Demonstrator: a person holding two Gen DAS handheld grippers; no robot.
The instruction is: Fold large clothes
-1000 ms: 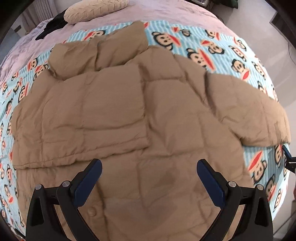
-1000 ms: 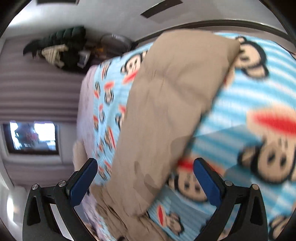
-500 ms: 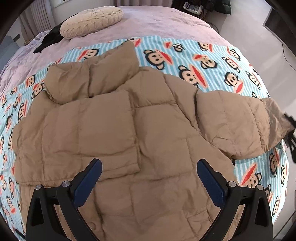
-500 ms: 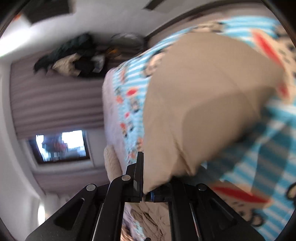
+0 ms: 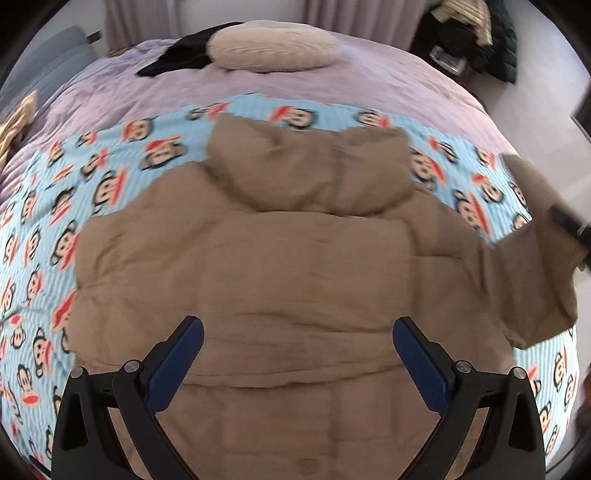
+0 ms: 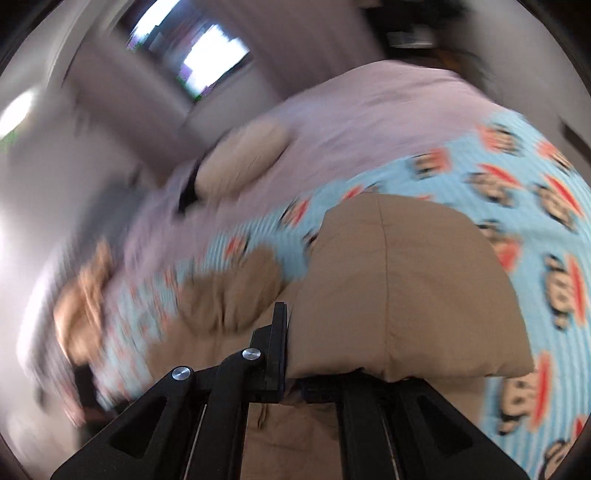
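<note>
A tan puffer jacket (image 5: 295,266) lies on a blue monkey-print blanket (image 5: 122,162) on the bed, hood (image 5: 310,173) away from me. My left gripper (image 5: 299,354) hangs open above the jacket's lower body, nothing between its blue pads. The jacket's right sleeve (image 5: 532,280) is lifted off the blanket at the right edge, where my right gripper (image 5: 569,221) shows as a dark blur. In the right wrist view my right gripper (image 6: 291,369) is shut on the sleeve end (image 6: 399,288), and the cloth bulges over its fingers.
The bed has a lilac cover (image 5: 369,88) with a round cream pillow (image 5: 273,50) and a black garment (image 5: 177,59) at its far end. Dark clothes are piled at the top right (image 5: 476,29). Floor (image 5: 543,96) lies past the bed's right side.
My right gripper went from open to shut on the sleeve end, then rolled and lifted it off the blanket. My left gripper shifted across the jacket, still open, now facing the hood.
</note>
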